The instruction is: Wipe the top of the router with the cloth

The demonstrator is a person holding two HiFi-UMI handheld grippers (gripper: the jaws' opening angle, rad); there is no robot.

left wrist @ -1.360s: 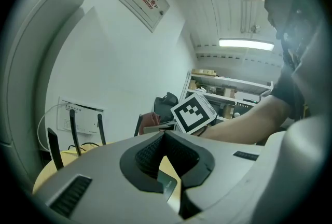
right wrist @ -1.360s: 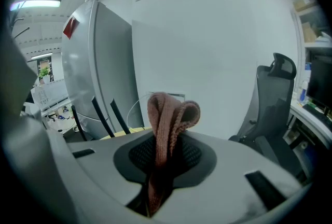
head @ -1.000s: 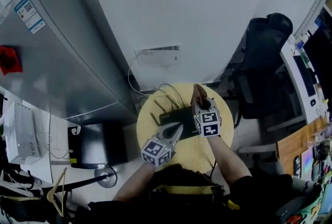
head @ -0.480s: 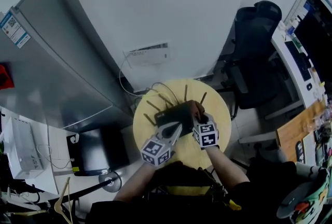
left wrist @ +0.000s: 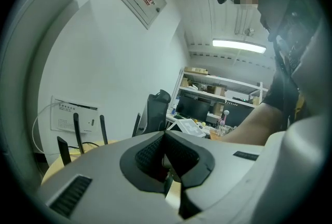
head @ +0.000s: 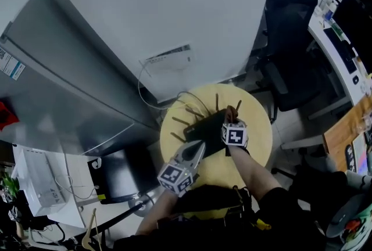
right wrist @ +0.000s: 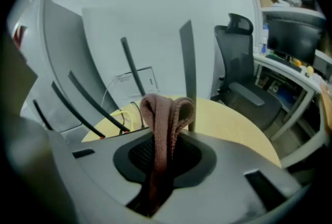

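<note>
Round yellow worktop (head: 256,151) in the middle of the head view, low among office furniture. Black router (head: 204,131) lying flat on the left half of it. Thin antennas (head: 187,110) rising from the far and left edges of that router, splayed at different tilts. White wall box (head: 167,60) on the wall beyond.

Right hand-held gripper (right wrist: 164,141) clamped on the brown cloth (right wrist: 165,111). Fabric pinched between the jaws, doubled into a loop above the tips, with a tail trailing back toward the camera. From the head view, cloth at the far right corner of the router, just beside one antenna. Contact with the router's top not clear from any view.

Left hand-held gripper (head: 201,144) closed narrow, jaw tips together with nothing between, only a slit of pale surface showing behind them. Pointed far and slightly right, tips over the near edge of the router. Touching or hovering, impossible to say.

Black office chair (head: 290,52) to the right, past the worktop. Tall grey cabinet (head: 64,81) on the left.
</note>
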